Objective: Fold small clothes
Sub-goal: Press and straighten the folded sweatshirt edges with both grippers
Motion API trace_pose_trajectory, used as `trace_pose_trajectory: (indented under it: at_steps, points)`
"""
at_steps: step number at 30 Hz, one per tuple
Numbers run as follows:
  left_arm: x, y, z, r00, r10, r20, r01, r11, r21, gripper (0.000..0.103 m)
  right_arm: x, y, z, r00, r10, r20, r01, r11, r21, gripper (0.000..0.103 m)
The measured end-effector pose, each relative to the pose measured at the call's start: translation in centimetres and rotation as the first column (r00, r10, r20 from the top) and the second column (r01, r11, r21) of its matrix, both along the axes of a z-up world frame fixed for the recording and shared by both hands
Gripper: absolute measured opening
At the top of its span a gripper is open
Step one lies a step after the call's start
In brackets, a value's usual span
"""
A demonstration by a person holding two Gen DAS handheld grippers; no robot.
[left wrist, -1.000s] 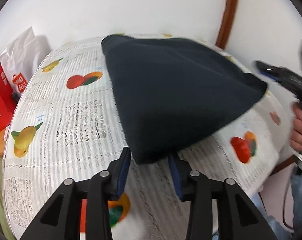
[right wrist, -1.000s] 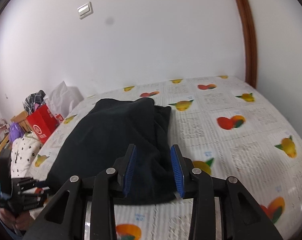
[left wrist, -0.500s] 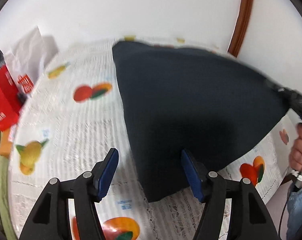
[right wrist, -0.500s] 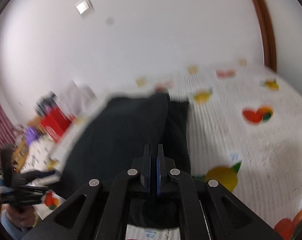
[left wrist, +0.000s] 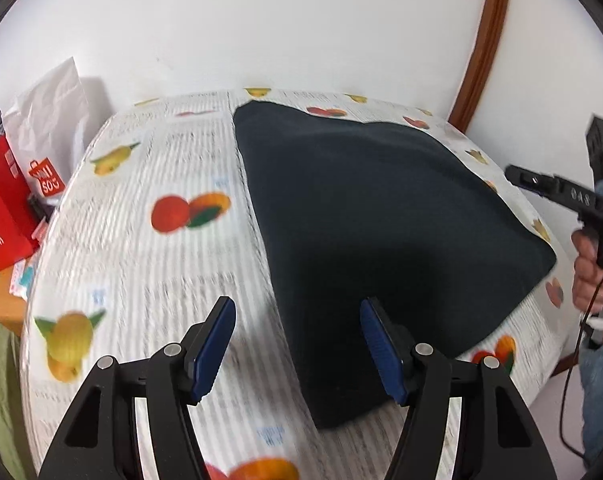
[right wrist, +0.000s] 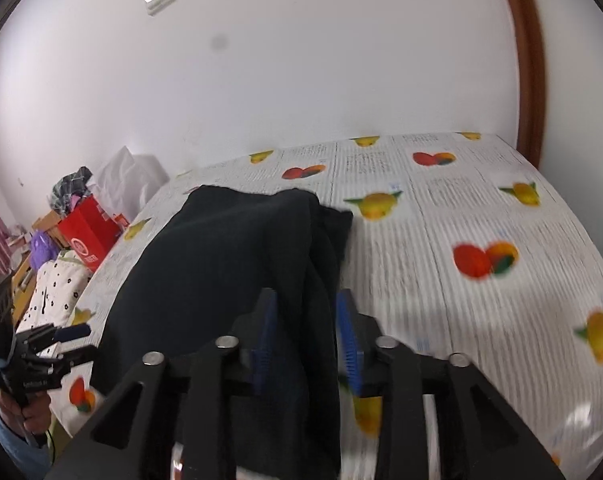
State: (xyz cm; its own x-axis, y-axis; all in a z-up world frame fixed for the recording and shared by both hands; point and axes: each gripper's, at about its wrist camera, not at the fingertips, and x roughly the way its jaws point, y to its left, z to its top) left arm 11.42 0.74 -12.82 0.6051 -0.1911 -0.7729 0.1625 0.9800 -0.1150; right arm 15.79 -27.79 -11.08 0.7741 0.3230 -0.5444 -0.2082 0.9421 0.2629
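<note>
A dark navy garment (left wrist: pixel 373 216) lies folded on the fruit-print tablecloth (left wrist: pixel 149 264). In the left wrist view my left gripper (left wrist: pixel 297 344) is open above the table, its jaws set either side of the garment's near left edge, touching nothing. In the right wrist view the garment (right wrist: pixel 221 264) runs from the table's middle down between the blue pads (right wrist: pixel 347 344) of my right gripper (right wrist: pixel 305 344). The jaws stand apart with the cloth edge between them, not pinched. The right gripper (left wrist: pixel 557 192) also shows at the right edge of the left view.
A red shopping bag (left wrist: pixel 1 216) and a white paper bag (left wrist: pixel 49 120) stand past the table's left edge. A white spotted cloth (right wrist: pixel 53 292) lies beside the table in the right view. A white wall and brown door frame (left wrist: pixel 481 48) close the back.
My left gripper opened wider and pulled back from the garment's corner. My right gripper was shut on the cloth half a second ago and has opened again. Both cameras lifted slightly.
</note>
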Motion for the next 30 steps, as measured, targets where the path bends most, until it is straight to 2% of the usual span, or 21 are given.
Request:
trace_pose_trajectory:
  at_steps: [6,11,13,14,16,17,18,19,21,23,25,28,30]
  points:
    - [3.1,0.0,0.1,1.0,-0.017,0.002,0.017,1.0,0.006,0.066,7.6,2.5,1.2,0.993,0.023,-0.12,-0.031,0.998,-0.061,0.038]
    - [5.6,0.3,0.1,0.999,-0.032,0.004,0.032,0.999,-0.006,0.07,13.0,3.4,-1.1,0.954,0.062,-0.293,-0.068,0.998,-0.01,0.039]
    - [6.8,0.0,-0.4,0.999,-0.039,-0.026,0.039,0.999,0.001,0.07,14.0,3.6,-1.8,0.946,0.067,-0.317,-0.068,0.998,0.009,0.032]
    - [7.3,-0.2,-0.8,0.998,-0.041,-0.042,0.042,0.999,0.013,0.07,14.3,3.8,-1.9,0.946,0.088,-0.312,-0.087,0.996,0.017,0.007]
    - [7.9,-0.5,-1.6,0.997,-0.048,-0.066,0.05,0.998,0.028,0.071,13.8,4.3,-0.9,0.954,0.169,-0.247,-0.169,0.985,0.021,0.003]
    - [8.0,-0.5,-1.8,0.996,-0.05,-0.072,0.052,0.998,0.028,0.071,12.9,4.3,0.1,0.971,0.186,-0.154,-0.187,0.982,0.002,0.003]
    - [8.0,-0.5,-2.0,0.996,-0.053,-0.074,0.054,0.998,0.021,0.071,11.5,3.6,1.5,0.983,0.18,-0.017,-0.181,0.983,-0.019,0.002]
    - [8.0,-0.3,-2.0,0.996,-0.056,-0.072,0.056,0.998,0.01,0.071,10.9,2.8,1.9,0.984,0.176,0.035,-0.176,0.984,-0.009,0.002]
    - [8.0,-0.1,-2.2,0.995,-0.062,-0.079,0.061,0.998,-0.016,0.071,11.5,1.8,1.5,0.988,0.153,0.017,-0.154,0.988,0.025,0.002]
    - [8.1,0.1,-2.4,0.994,-0.062,-0.086,0.059,0.998,-0.036,0.071,13.3,1.6,-0.7,0.987,0.116,-0.107,-0.114,0.993,0.018,0.002]
    - [7.9,0.2,-2.3,0.995,-0.059,-0.085,0.056,0.998,-0.038,0.071,14.0,1.6,-2.0,0.98,0.098,-0.172,-0.096,0.995,0.017,0.004]
    - [7.2,0.5,-2.0,0.996,-0.055,-0.073,0.053,0.998,-0.04,0.07,12.5,0.4,-1.3,0.984,0.039,-0.171,-0.034,0.999,0.036,0.011]
    - [6.6,0.6,-1.8,0.996,-0.057,-0.062,0.054,0.998,-0.043,0.07,11.1,-0.5,-0.5,0.986,0.04,-0.165,-0.029,0.997,0.073,0.017]
